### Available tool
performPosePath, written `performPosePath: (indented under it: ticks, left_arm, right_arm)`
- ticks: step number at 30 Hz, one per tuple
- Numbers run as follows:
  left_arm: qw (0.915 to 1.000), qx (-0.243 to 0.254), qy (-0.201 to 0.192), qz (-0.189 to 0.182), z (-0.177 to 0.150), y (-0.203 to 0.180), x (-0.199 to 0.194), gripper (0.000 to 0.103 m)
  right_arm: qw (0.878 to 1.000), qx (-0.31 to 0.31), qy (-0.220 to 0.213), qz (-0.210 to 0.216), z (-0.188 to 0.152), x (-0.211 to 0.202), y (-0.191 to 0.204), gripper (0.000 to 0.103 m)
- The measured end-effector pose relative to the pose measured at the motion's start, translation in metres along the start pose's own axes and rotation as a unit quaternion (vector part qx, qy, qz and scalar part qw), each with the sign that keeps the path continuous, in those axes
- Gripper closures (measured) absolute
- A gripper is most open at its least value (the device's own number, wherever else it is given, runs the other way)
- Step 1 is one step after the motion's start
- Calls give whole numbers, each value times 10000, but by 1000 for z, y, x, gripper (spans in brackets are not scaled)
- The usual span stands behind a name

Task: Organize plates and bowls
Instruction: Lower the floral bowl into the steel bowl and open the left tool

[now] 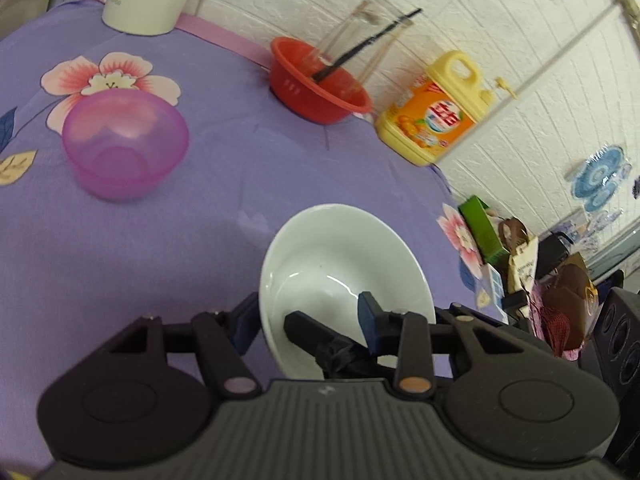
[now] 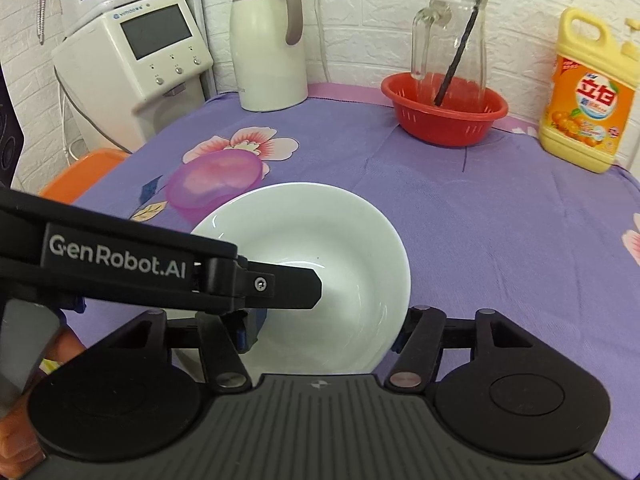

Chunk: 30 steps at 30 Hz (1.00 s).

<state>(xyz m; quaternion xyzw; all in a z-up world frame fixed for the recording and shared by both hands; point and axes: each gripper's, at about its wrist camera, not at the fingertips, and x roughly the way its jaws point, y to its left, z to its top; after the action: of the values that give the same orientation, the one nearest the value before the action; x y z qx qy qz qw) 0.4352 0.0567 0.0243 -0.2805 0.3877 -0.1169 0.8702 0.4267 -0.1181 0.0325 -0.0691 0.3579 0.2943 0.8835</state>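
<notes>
A white bowl (image 1: 344,248) (image 2: 320,232) sits between both grippers over the purple flowered cloth (image 1: 280,168). My left gripper (image 1: 308,312) (image 2: 296,300) is shut on the bowl's left wall, with one finger inside and the other outside. My right gripper (image 2: 324,330) straddles the bowl's near right side. Its left finger (image 1: 308,330) lies inside the bowl and its right finger is against the outer rim. A translucent purple bowl (image 1: 124,144) (image 2: 216,184) stands upright on the cloth to the far left of the white one.
At the back a red basket (image 1: 320,88) (image 2: 444,116) holds a glass jug (image 2: 452,40) with a black stick. A yellow detergent bottle (image 1: 436,112) (image 2: 588,92), white kettle (image 2: 268,48) and water dispenser (image 2: 136,60) line the wall. Clutter (image 1: 540,272) lies past the right edge.
</notes>
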Motion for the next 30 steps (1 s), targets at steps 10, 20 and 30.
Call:
performPosePath:
  ticks: [10,20,30]
  left_arm:
    - [9988,295,175,-355,-104,-53,-59,66]
    - [9967,596,424,-338,-175,-67,-78,66]
    - [9946,921,444,-165,-187,-65,-70,37]
  right_arm:
    - [9995,63,-2,-319,-75,-99,15,0]
    - [9986,298,82,-425,-144,-145,25,0]
    - [9987,351,38,-378,-164,-146,28,1]
